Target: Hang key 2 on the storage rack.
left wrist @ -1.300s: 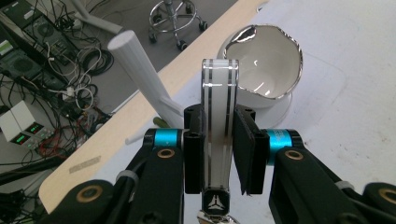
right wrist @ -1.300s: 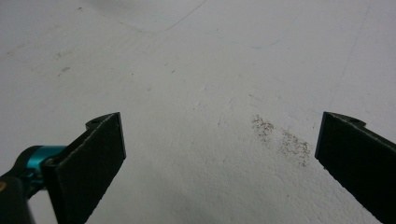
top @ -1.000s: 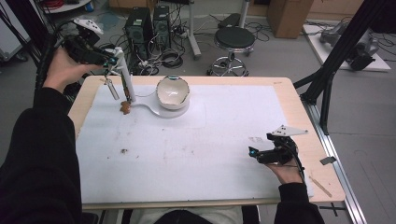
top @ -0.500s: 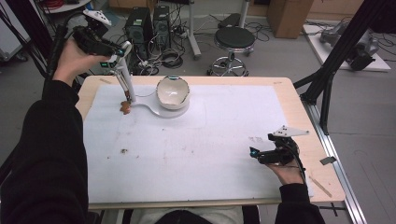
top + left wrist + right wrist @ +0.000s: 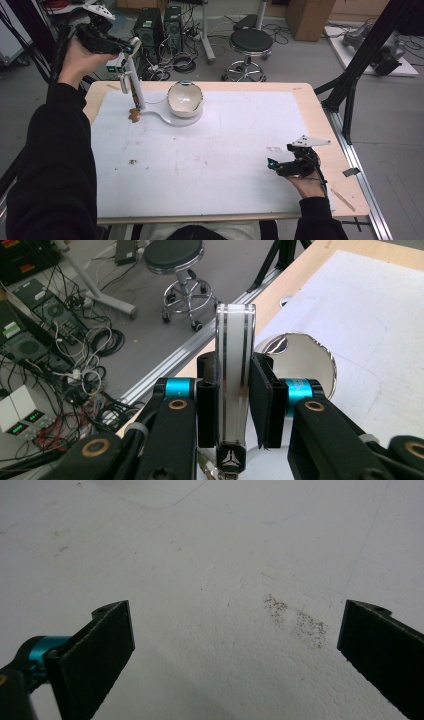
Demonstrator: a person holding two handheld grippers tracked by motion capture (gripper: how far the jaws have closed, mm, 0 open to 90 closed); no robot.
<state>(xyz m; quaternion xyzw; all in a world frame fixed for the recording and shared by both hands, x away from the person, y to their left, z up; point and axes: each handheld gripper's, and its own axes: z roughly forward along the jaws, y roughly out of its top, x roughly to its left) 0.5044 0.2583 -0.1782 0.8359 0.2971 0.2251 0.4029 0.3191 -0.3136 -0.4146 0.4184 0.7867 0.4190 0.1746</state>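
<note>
The left gripper is clamped on a white handle with dark stripes, raised over the table's far left corner; its lower end is hidden behind the jaws. A white bowl sits near the far edge. The right gripper rests near the right edge, jaws spread wide over the white mat.

Even, diffuse overhead light is falling on the white mat, leaving only soft shadows beside the bowl. Glare is streaking the white handle, while the near jaws are blurring. Behind the bowl, the floor is appearing dimmer.
</note>
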